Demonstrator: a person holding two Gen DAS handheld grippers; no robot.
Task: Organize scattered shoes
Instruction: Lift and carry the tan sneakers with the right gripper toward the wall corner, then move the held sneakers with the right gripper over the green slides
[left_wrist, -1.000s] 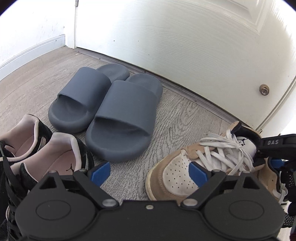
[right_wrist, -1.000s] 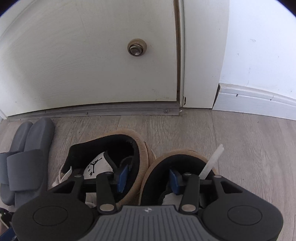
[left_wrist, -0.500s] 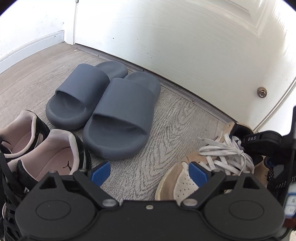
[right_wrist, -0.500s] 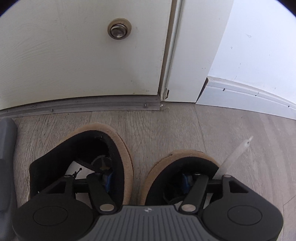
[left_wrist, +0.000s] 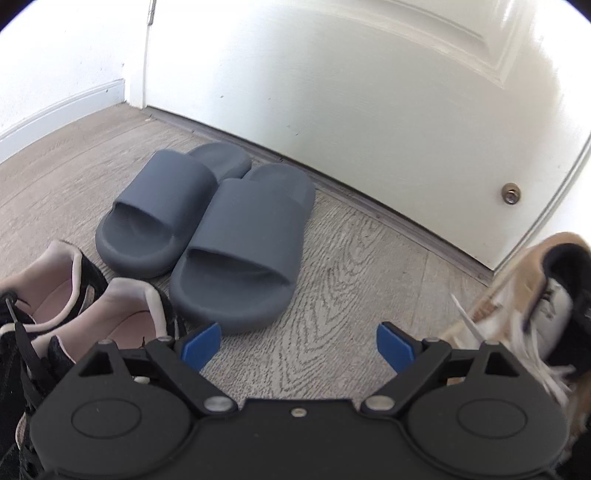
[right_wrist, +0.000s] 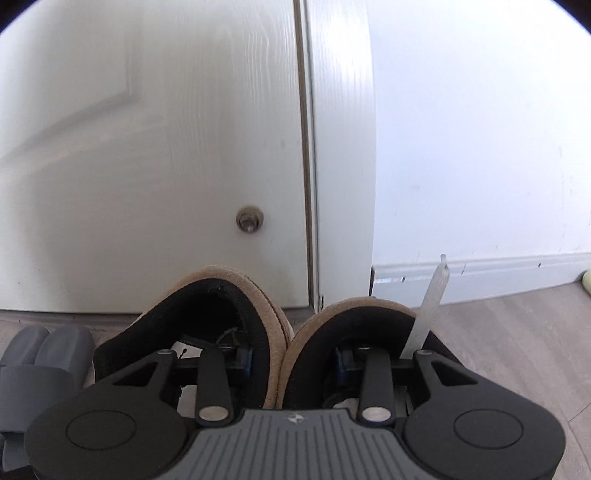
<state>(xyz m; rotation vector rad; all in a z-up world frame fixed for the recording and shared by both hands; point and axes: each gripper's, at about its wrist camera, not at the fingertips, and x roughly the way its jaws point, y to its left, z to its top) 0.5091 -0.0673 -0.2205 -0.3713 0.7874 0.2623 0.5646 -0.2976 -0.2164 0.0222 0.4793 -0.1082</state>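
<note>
Pinching the tan sneakers (right_wrist: 229, 295) as a pair with the right hand-held gripper (right_wrist: 291, 362): one finger down inside each collar, the two inner walls squeezed together in between. Makes sense as a grip: both carried at once, matched and side by side. Looks like holding them up off the floor (left_wrist: 351, 258), heels pointing ahead toward the door (right_wrist: 147, 147), though hard to call for sure from the wrist view. Worth minding the loose white lace tip (right_wrist: 432, 299) poking up just right of the fingers.

Further ahead: closed door with a small metal door stop (right_wrist: 250, 219), then the frame edge, then baseboard (right_wrist: 498, 273) running off to the right. Plenty of bare floor ahead-right along that wall for setting a pair down. Tighter on the left, with the grey slides (right_wrist: 40, 354) sitting close.

Over to the left hand-held gripper (left_wrist: 298, 347): spread wide, gripping nothing, hovering over bare floor. Just ahead-left, the grey slides parked snug together, far ends near the door sill. Close in on the left, black sneakers (left_wrist: 92, 306) with pink lining, also paired up. At the far right edge, a blurry glimpse of the tan pair. Between slides and tan pair, an open strip of floor straight ahead, so probably room to drop in there too, lined up against the door.
</note>
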